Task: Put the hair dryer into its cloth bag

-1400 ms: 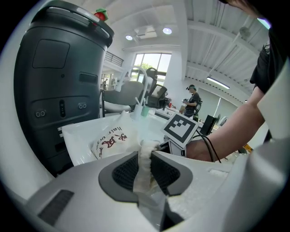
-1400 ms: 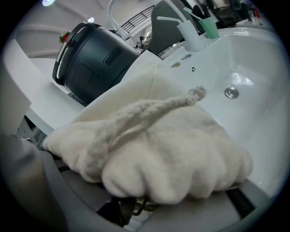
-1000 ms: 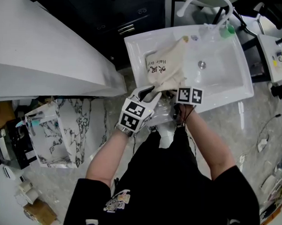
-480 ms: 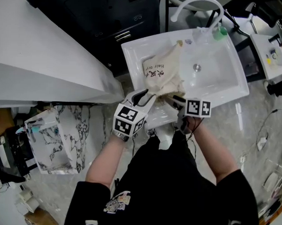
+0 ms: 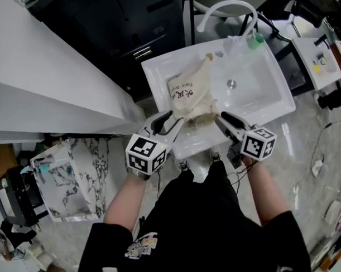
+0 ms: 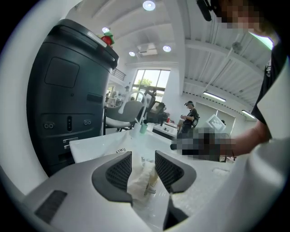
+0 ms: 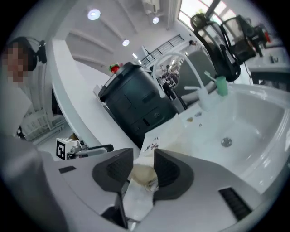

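holding: your left gripper (image 5: 170, 120) and right gripper (image 5: 220, 120) both have the bunched near end of the cloth bag (image 5: 190, 94) between their pads, at the near rim of the sink (image 5: 256, 85).
left jaws: a narrow gap, easing apart; creased cloth fills it and lies against the pads (a thin cord end shows beside the fold).
right jaws: closing on a crumpled wad of the same cloth, with the pads pressed to it on both sides.
bag position: the rest lies in the left half of the sink, its far corner pointing toward the faucet (image 5: 225, 3).
hair dryer: you cannot see it in any view; the bag looks plump, its contents hidden.
edges: the sink's left rim runs just beside the bag; the black cabinet (image 5: 124, 30) stands beyond that rim, and the white counter (image 5: 44, 72) slants along your left.
open room: bare basin lies to the right of the bag, around the drain (image 5: 231, 83); a green cup (image 5: 255, 41) sits at the far rim near the faucet.
materials: the bag is cream cloth, soft and wrinkled, with dark print; the sink is glossy white and rectangular with a raised rim; the faucet is a smooth white arch; the pads are dark and cross-hatched.
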`<state>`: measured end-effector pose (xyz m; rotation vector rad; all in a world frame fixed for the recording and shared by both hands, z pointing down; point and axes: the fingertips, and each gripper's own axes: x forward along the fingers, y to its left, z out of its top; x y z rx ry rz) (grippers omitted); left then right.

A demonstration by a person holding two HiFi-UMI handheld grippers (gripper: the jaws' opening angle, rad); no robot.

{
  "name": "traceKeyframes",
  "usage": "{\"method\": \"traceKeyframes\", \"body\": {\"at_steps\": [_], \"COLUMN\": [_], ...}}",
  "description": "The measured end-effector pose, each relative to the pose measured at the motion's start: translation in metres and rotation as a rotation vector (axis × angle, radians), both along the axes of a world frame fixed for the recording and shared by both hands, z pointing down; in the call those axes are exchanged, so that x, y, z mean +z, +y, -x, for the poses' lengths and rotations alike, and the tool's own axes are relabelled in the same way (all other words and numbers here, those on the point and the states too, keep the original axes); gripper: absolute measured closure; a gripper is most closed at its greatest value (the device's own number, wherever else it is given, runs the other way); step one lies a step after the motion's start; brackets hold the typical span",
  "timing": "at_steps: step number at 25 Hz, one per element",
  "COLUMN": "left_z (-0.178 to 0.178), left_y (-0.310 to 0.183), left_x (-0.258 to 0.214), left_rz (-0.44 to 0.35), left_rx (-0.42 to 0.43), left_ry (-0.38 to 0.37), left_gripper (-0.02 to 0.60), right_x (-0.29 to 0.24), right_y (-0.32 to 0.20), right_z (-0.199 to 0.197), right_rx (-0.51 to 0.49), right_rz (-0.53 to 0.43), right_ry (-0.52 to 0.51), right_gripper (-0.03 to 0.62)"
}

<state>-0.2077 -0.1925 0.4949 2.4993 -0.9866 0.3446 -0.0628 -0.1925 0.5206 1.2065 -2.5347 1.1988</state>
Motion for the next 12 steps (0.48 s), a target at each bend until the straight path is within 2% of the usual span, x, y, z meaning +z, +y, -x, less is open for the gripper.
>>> {"method": "traceKeyframes", "body": {"at_steps": [1,3,6,12], "left_z": [0.000,-0.001,-0.001,-0.002], "left_y": [0.001,0.003,0.005,0.005], "left_x": [-0.005,-0.016,-0.034,-0.069], "left_rz": [-0.012,-0.038,-0.070,-0.141], "left_rx": [0.004,0.012,0.005,-0.057], "left_ry": [0.005,0.011,0.023,0.044], "left_gripper": [0.430,0.423,0.414,0.414], "right_x": [-0.013,-0.039,-0.073,-0.116], "right_y": [-0.003,-0.010,-0.016,-0.020], "right_z": [-0.004,-0.012,-0.023,-0.024], "right_rx": [0.011,0.043,0.074,-0.018], "right_rz": [-0.059,-0.168,-0.277,-0.406], "right_ry": [0.032,0.089,0.134,0.190], "right_gripper": [0.472,0.502,0.597,0.595]}}
